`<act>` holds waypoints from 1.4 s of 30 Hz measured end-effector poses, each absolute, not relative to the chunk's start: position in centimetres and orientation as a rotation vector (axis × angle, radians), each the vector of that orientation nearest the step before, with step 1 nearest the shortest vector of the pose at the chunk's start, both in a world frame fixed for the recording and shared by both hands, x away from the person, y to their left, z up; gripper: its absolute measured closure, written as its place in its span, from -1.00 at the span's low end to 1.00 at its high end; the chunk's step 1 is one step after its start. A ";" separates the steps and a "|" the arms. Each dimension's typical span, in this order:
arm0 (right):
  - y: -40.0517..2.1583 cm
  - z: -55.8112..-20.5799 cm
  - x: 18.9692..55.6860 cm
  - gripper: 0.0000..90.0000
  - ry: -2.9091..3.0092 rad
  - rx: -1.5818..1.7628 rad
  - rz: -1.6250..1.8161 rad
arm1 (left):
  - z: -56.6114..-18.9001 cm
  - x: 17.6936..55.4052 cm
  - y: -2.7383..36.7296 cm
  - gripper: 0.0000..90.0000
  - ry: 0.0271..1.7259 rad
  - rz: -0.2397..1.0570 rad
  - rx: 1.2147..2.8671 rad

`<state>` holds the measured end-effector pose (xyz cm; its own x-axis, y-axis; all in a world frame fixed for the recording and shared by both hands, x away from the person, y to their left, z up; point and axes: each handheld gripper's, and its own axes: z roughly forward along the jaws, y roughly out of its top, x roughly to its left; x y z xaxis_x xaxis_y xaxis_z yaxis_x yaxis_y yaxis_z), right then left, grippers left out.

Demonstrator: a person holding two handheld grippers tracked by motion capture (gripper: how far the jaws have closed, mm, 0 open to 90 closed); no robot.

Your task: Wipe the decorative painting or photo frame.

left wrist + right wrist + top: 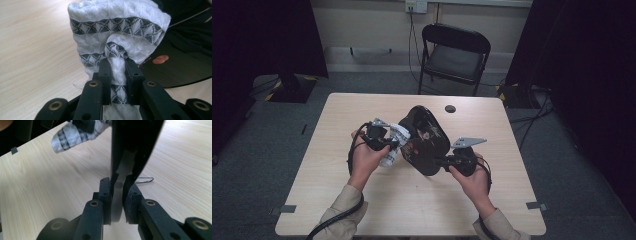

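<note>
A white cloth [388,159] with bands of black triangle pattern hangs bunched in my left gripper [396,144], which is shut on it. In the left gripper view the jaws pinch a fold of the cloth [117,30] at the left gripper [117,62] tips. A glossy black bag [424,140] is held tilted above the middle of the table, just right of the cloth and touching it. My right gripper [443,161] is shut on its lower edge. In the right gripper view the right gripper [117,183] clamps the bag [132,140] between its pads, and the cloth [72,135] hangs beyond.
The light wooden table [362,200] has a small black round cap [450,108] near its far edge and a thin wire clip [145,179] lying by the bag. A black folding chair [455,52] stands behind the table. Tape marks [287,208] sit at the near corners.
</note>
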<state>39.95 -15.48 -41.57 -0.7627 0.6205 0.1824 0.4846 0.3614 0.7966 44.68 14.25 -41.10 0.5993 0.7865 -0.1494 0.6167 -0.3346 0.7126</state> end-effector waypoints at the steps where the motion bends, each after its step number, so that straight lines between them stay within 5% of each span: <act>1: -15.5 -41.6 40.0 0.76 2.466 1.008 1.362 | -41.5 44.7 14.2 0.73 1.118 0.279 2.064; 24: -15.7 -41.6 40.1 0.76 2.477 1.010 1.362 | -45.8 43.4 14.1 0.74 1.200 0.119 2.219; 42: -15.7 -41.7 39.9 0.76 2.471 1.007 1.361 | -35.0 42.7 16.5 0.74 1.112 0.230 2.102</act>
<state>39.91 -15.66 -41.69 -0.7644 0.6180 0.1836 0.4854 0.3641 0.7949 42.65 16.46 -35.05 0.6089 0.7744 -0.1717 0.6429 -0.3550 0.6787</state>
